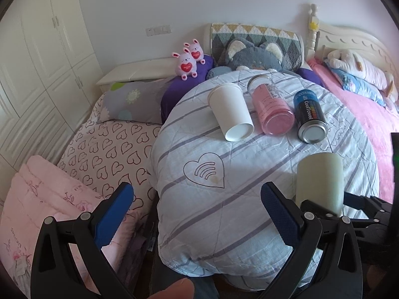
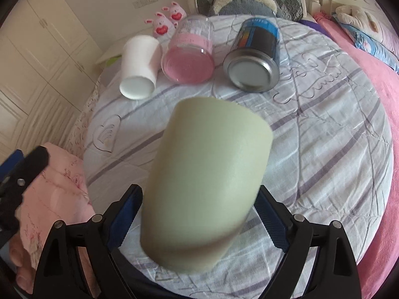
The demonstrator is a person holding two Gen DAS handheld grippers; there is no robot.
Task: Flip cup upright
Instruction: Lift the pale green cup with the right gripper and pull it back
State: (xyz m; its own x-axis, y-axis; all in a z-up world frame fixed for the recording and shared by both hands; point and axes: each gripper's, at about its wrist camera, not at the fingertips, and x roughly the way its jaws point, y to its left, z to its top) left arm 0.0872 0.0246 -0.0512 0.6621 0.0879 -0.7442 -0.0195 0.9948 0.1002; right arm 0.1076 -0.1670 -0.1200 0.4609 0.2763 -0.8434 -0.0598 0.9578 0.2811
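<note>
A pale green cup (image 2: pixel 207 182) is held between the blue pads of my right gripper (image 2: pixel 199 214), lifted over the striped quilt and tilted, its narrower closed end pointing away from me. It also shows in the left wrist view (image 1: pixel 319 179), at the right, with the right gripper's black frame under it. My left gripper (image 1: pixel 197 199) is open and empty above the near edge of the quilt, to the left of the cup.
A white paper cup (image 1: pixel 230 111), a pink clear bottle (image 1: pixel 273 109) and a blue tin can (image 1: pixel 310 117) lie on their sides in a row on the quilt (image 1: pixel 199 199). Plush toys and pillows sit behind. A folded pink blanket (image 1: pixel 42 211) lies at left.
</note>
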